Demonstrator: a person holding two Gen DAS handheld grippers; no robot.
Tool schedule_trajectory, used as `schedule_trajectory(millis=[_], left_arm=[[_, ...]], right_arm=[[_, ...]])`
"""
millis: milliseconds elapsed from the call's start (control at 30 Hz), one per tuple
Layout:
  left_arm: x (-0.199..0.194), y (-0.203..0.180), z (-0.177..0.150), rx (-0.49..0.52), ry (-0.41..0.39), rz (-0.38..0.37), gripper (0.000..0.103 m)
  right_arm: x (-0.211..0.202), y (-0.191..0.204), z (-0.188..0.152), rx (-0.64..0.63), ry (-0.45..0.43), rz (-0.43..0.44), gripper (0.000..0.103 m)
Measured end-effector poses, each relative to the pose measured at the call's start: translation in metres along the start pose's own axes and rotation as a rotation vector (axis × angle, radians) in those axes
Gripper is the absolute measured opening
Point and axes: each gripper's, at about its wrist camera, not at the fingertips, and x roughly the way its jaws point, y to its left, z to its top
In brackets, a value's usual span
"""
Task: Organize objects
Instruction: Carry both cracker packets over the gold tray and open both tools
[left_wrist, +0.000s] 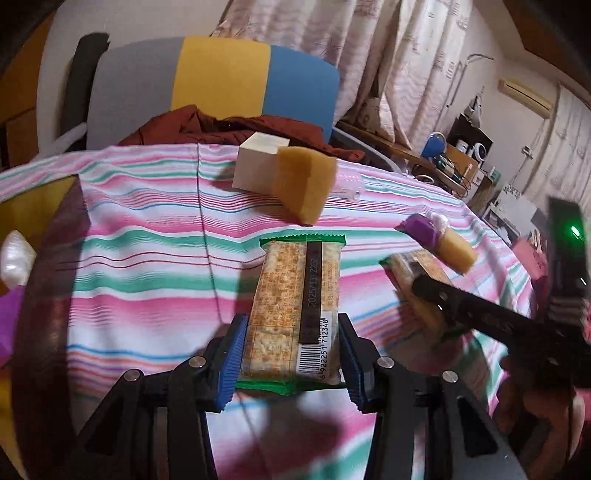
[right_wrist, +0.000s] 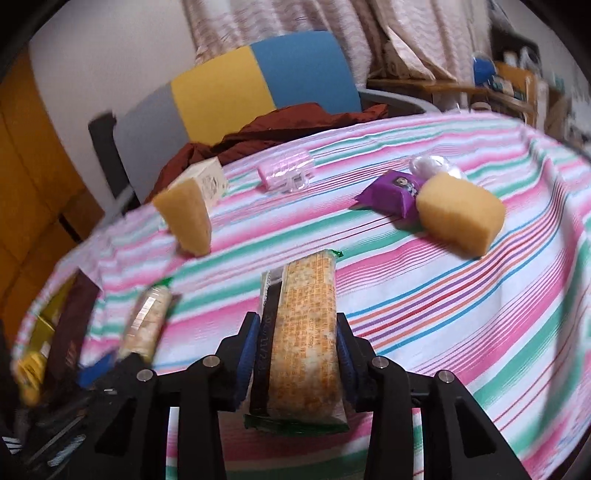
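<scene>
Both grippers hang over a table with a striped cloth (left_wrist: 147, 258). My left gripper (left_wrist: 291, 325) is shut on a green-edged cracker packet (left_wrist: 295, 280), held flat with its barcode side up between the blue pads (left_wrist: 234, 354). The right wrist view shows the same packet (right_wrist: 147, 317) at lower left. My right gripper (right_wrist: 297, 321) is shut on a second cracker packet (right_wrist: 306, 295), held on edge. In the left wrist view that packet (left_wrist: 406, 266) and a black finger (left_wrist: 480, 314) appear at right.
On the cloth lie a wedge sponge (right_wrist: 186, 218), a white box (left_wrist: 258, 162), a pink clip (right_wrist: 284, 171), a purple wrapper (right_wrist: 391, 192) and a yellow sponge block (right_wrist: 460, 214). A dark box (left_wrist: 55, 266) stands at left. A chair (left_wrist: 221, 77) with a red-brown garment (left_wrist: 229, 127) is behind the table.
</scene>
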Motion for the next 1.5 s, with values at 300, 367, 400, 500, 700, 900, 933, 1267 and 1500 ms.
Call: schedule_trajectory(millis=[300, 367, 400, 500, 700, 900, 933, 1267, 1500], left_arm=[[0.005, -0.008, -0.001, 0.041, 0.069, -0.033, 0.051], [0.013, -0.011, 0.003, 0.052, 0.102, -0.024, 0.052], [0.017, -0.012, 0.003, 0.061, 0.114, -0.018, 0.052], [0.020, -0.015, 0.001, 0.094, 0.105, -0.019, 0.049], [0.005, -0.004, -0.004, 0.019, 0.086, -0.052, 0.046], [-0.031, 0.006, -0.004, -0.040, 0.022, -0.091, 0.046], [-0.039, 0.009, -0.002, -0.046, 0.007, -0.091, 0.046], [-0.112, 0.086, 0.017, -0.176, -0.105, 0.035, 0.046], [-0.145, 0.179, 0.023, -0.327, -0.120, 0.183, 0.046]], right_arm=[[0.003, 0.010, -0.001, -0.032, 0.036, -0.062, 0.056], [0.004, 0.015, -0.003, -0.080, 0.046, -0.092, 0.056], [0.005, 0.019, -0.004, -0.108, 0.049, -0.108, 0.055], [0.004, 0.026, -0.010, -0.176, 0.039, -0.139, 0.049], [-0.007, 0.025, -0.013, -0.106, 0.039, -0.081, 0.048], [-0.019, 0.040, -0.012, -0.055, 0.040, 0.026, 0.048], [-0.021, 0.045, -0.011, -0.053, 0.038, 0.047, 0.048], [-0.030, 0.142, 0.008, -0.133, 0.058, 0.272, 0.048], [-0.015, 0.252, 0.006, -0.304, 0.130, 0.421, 0.048]])
